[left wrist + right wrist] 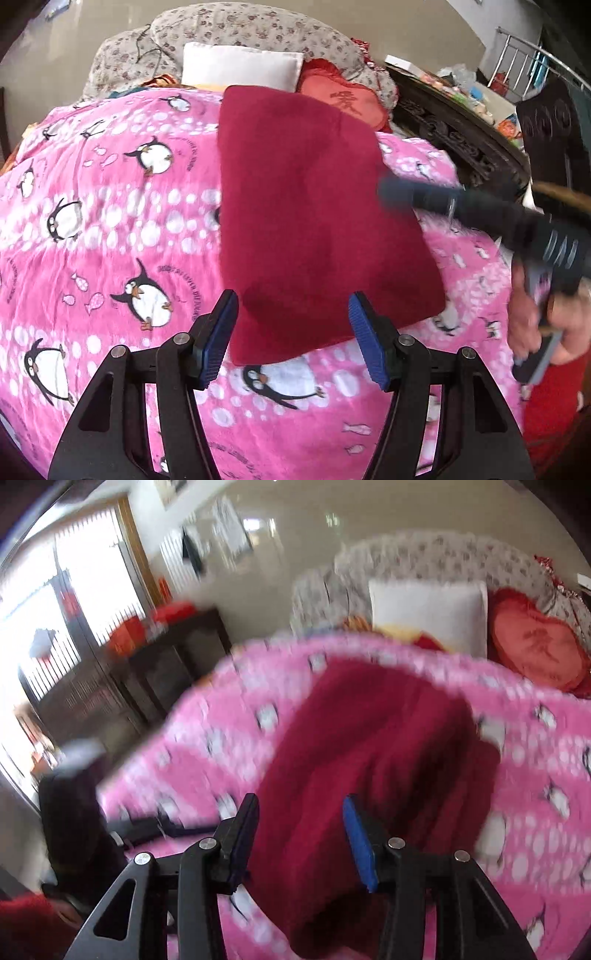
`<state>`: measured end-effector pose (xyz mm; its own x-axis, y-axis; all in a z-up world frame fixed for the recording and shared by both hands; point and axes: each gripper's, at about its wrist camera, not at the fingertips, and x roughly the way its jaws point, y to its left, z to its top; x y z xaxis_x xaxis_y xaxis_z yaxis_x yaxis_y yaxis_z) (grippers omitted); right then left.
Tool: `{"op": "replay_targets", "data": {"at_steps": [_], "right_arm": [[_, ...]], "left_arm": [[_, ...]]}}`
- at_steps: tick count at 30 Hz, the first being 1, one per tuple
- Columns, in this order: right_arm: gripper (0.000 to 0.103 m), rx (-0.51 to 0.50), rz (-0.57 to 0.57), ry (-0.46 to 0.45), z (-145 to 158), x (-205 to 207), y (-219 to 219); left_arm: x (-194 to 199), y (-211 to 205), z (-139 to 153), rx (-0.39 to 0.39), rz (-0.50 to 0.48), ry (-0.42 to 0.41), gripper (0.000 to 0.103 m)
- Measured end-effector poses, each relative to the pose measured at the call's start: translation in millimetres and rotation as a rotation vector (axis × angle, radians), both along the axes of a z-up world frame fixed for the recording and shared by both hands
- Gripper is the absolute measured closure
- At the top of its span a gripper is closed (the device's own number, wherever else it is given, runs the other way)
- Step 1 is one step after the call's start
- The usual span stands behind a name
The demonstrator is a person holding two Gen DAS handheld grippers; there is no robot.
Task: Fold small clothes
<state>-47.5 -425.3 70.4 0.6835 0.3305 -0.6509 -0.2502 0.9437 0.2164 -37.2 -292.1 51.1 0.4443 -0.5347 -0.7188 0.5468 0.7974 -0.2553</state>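
Observation:
A dark red fleece garment [317, 221] lies folded in a neat rectangle on the pink penguin blanket [110, 229]. My left gripper [291, 332] is open and empty, its blue pads either side of the garment's near edge, above it. My right gripper [391, 192] shows blurred in the left wrist view, over the garment's right edge. In the right wrist view the right gripper [301, 830] is open and empty above the red garment [369, 768], and the picture is blurred by motion.
A white pillow [240, 66], a red heart cushion [347, 101] and a floral headboard [251, 26] lie beyond the blanket. A dark carved table [461, 136] with clutter stands at the right. A dark cabinet [155, 664] stands left of the bed.

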Motion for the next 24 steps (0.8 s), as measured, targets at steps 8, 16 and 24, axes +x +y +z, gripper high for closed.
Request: {"op": "replay_targets", "data": {"at_steps": [8,16,24], "right_arm": [[0.065,-0.1,-0.142,0.034,-31,-18,-26],[0.065,-0.176,-0.218,-0.1,5,-16,-8],[0.094,-0.012,-0.221,-0.001,-16,34,-43]], "left_arm": [[7,-8,-24,0.037,0.008,0.02,0.041],[4,2,-9,0.004,0.064,-0.018,0.041],[4,-15,-20,0.027,0.046,-0.023,0.037]]}}
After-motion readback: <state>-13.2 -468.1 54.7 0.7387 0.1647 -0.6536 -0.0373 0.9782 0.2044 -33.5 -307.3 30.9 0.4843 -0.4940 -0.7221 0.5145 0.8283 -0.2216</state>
